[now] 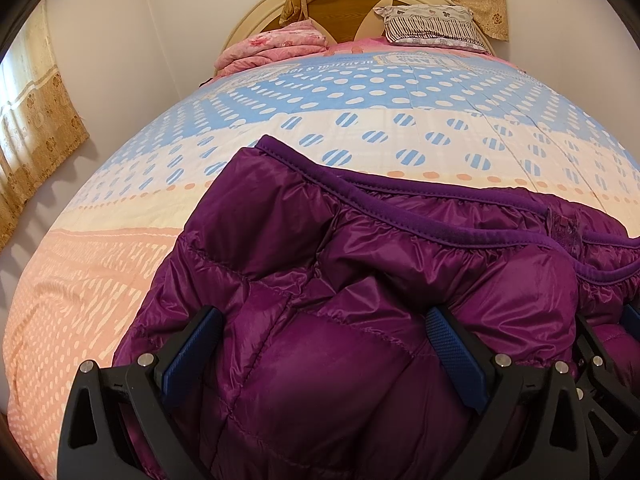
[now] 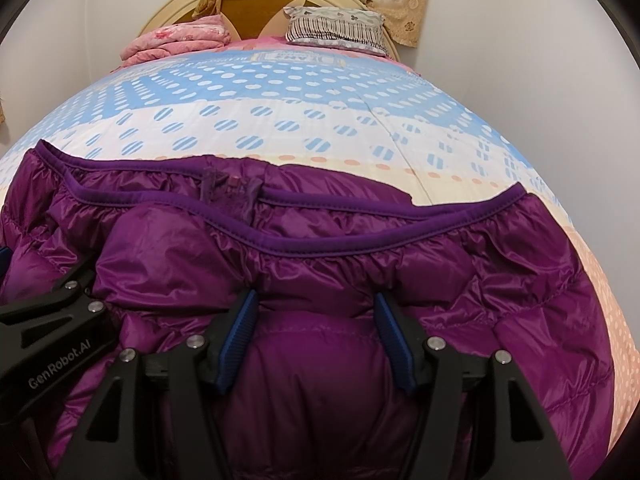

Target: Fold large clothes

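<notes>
A shiny purple puffer jacket (image 1: 360, 264) lies bunched on the bed, its elastic-trimmed hem toward the headboard; it fills the lower right wrist view (image 2: 320, 248) too. My left gripper (image 1: 324, 340) is open, its blue-padded fingers wide apart over the jacket's left part, with fabric bulging between them. My right gripper (image 2: 316, 328) is open, its blue pads either side of a puffy fold at the jacket's middle. The right gripper (image 1: 608, 344) shows at the left view's right edge, and the left gripper (image 2: 60, 304) at the right view's left edge. Neither clamps the fabric.
The bed (image 1: 360, 120) has a blue, white and peach dotted cover. A folded pink blanket (image 1: 272, 48) and a striped pillow (image 1: 432, 24) lie at the wooden headboard (image 1: 344, 12). Curtains (image 1: 36, 128) hang at the left wall.
</notes>
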